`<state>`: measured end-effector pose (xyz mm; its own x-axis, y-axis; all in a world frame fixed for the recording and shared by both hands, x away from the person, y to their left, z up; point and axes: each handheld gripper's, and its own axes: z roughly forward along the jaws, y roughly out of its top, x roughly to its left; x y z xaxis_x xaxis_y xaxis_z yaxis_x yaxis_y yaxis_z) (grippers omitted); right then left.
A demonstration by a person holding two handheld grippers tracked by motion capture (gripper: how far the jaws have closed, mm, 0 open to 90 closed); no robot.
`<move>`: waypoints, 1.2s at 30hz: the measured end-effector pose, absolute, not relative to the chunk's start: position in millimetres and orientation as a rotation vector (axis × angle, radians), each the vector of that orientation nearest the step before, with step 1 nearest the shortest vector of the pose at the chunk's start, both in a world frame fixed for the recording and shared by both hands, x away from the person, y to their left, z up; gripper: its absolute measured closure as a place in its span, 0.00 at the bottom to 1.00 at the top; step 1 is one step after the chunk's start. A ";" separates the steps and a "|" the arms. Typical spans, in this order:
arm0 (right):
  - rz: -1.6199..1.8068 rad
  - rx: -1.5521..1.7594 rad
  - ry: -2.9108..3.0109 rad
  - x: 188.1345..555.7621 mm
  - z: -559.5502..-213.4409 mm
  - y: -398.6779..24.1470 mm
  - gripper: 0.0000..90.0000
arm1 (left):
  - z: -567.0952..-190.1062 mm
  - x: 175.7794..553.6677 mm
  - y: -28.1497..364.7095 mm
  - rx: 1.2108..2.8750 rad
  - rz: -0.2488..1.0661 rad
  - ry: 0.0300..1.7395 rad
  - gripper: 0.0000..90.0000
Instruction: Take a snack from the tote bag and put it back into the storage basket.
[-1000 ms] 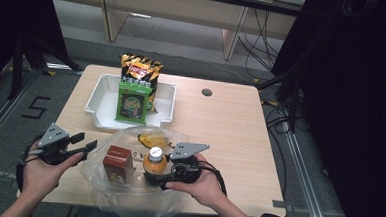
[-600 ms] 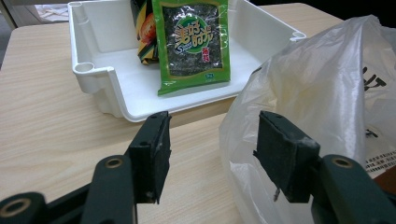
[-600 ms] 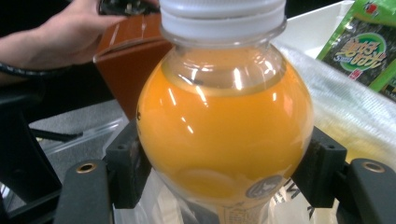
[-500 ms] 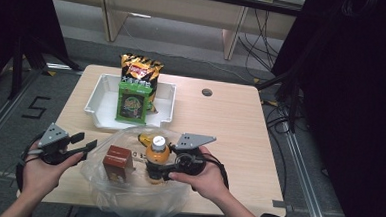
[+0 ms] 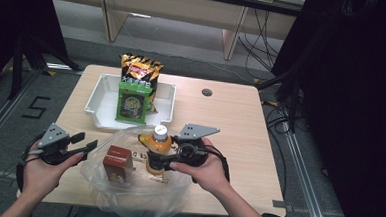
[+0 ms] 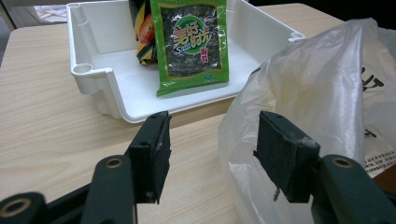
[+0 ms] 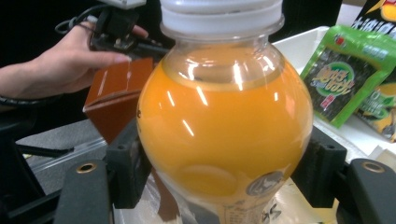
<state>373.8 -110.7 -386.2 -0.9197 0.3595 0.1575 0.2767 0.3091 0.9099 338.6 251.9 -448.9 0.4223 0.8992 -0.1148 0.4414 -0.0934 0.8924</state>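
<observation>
Table edges: the pale wooden table (image 5: 230,115) has bare top along its right side and far right corner; the near edge is crowded by the bag and both hands.
Open room: bare wood lies between the tray's near rim and the left gripper's jaws in the left gripper view.
Bottle: a round clear plastic bottle of orange drink with a white screw cap (image 5: 158,142), upright, standing up out of the open mouth of the bag, its label low on the body.
Right gripper (image 5: 159,162): clamped on the bottle's belly, a black pad pressed on each side.
Left gripper (image 5: 85,147): jaws stand apart with nothing between them, just beside the bag's left edge.
Bag: a thin clear plastic bag (image 5: 136,200) at the near edge, holding a brown cardboard box (image 5: 117,162) beside the bottle.
Tray: a white rectangular plastic tray (image 5: 97,106) beyond the bag, holding a green seaweed packet (image 5: 132,103) propped against a dark orange-and-black crisp bag (image 5: 142,71).
</observation>
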 end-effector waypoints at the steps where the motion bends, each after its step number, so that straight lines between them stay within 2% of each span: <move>1: 1.700 0.595 2.479 375.4 -384.4 -110.9 0.36 | -448.9 338.6 251.8 1.710 0.593 1.174 0.49; 26: 1.750 0.693 2.385 404.4 -355.8 -109.6 0.36 | -448.8 338.6 251.3 1.708 0.592 1.170 0.49; 36: 1.746 0.722 2.351 420.6 -354.9 -105.8 0.36 | -448.9 338.6 251.3 1.709 0.591 1.167 0.49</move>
<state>420.6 -105.8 -354.9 -0.8779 0.4443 0.1785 0.2994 0.2185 0.9288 338.6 251.3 -448.9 0.4279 0.8965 -0.1149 0.4373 -0.0941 0.8944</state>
